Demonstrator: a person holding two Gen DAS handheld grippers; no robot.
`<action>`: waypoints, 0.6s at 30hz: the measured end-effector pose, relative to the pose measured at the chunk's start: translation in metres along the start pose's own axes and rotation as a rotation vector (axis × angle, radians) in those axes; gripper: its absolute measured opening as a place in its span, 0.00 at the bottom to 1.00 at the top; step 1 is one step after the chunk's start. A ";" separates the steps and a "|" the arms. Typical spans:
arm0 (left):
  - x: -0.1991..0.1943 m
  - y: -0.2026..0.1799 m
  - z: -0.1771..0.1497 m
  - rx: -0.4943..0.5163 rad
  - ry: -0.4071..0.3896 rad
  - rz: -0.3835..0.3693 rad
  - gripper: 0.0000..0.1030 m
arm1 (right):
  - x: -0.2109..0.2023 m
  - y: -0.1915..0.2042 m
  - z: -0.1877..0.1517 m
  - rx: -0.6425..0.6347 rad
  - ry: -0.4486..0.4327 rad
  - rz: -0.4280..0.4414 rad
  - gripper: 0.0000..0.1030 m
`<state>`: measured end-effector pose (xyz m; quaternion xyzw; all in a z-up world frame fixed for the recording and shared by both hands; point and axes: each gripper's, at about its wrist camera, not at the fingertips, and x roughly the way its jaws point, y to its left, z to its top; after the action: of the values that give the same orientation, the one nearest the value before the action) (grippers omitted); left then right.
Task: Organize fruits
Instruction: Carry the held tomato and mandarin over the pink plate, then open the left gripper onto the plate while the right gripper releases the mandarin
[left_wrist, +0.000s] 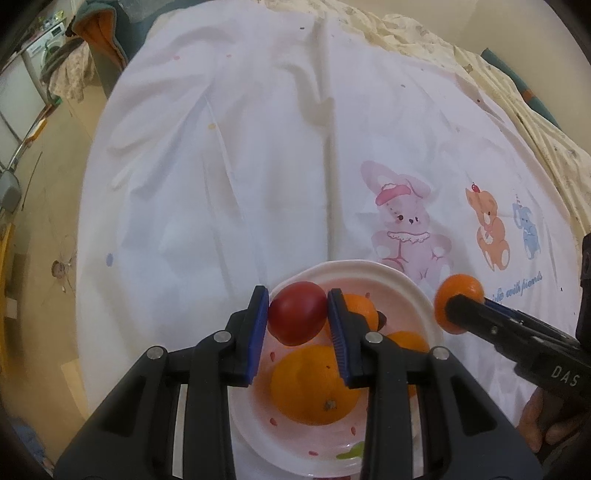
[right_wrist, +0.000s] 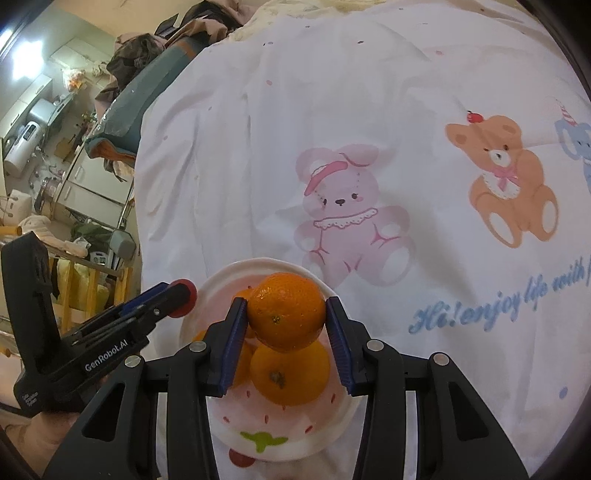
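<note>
At lower centre of the left wrist view, the left gripper (left_wrist: 297, 314) has its jaws closed on a red fruit (left_wrist: 297, 317), held above the plate (left_wrist: 424, 295), where a large orange (left_wrist: 314, 384) and smaller ones lie. At right of that frame, the right gripper (left_wrist: 458, 308) clamps a mandarin (left_wrist: 460, 286) just beside the plate's rim. The right wrist view instead shows the mandarin (right_wrist: 286, 312) over the piled oranges, with the sheet (right_wrist: 332, 110) beyond. Both fruits likely go straight down; which hangs lower I cannot tell.
</note>
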<state>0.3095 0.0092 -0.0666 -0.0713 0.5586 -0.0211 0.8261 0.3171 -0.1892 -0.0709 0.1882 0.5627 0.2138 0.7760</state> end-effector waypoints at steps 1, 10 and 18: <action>0.002 -0.001 0.000 0.000 0.006 -0.001 0.28 | 0.003 0.001 0.001 0.001 0.004 0.001 0.44; 0.015 -0.006 -0.010 0.010 0.038 0.037 0.29 | 0.029 0.003 0.001 -0.019 0.053 -0.019 0.45; 0.018 -0.003 -0.012 0.005 0.052 0.040 0.35 | 0.029 0.001 -0.002 -0.012 0.057 -0.027 0.46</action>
<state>0.3050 0.0033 -0.0872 -0.0574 0.5812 -0.0077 0.8117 0.3236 -0.1720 -0.0941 0.1695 0.5858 0.2119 0.7637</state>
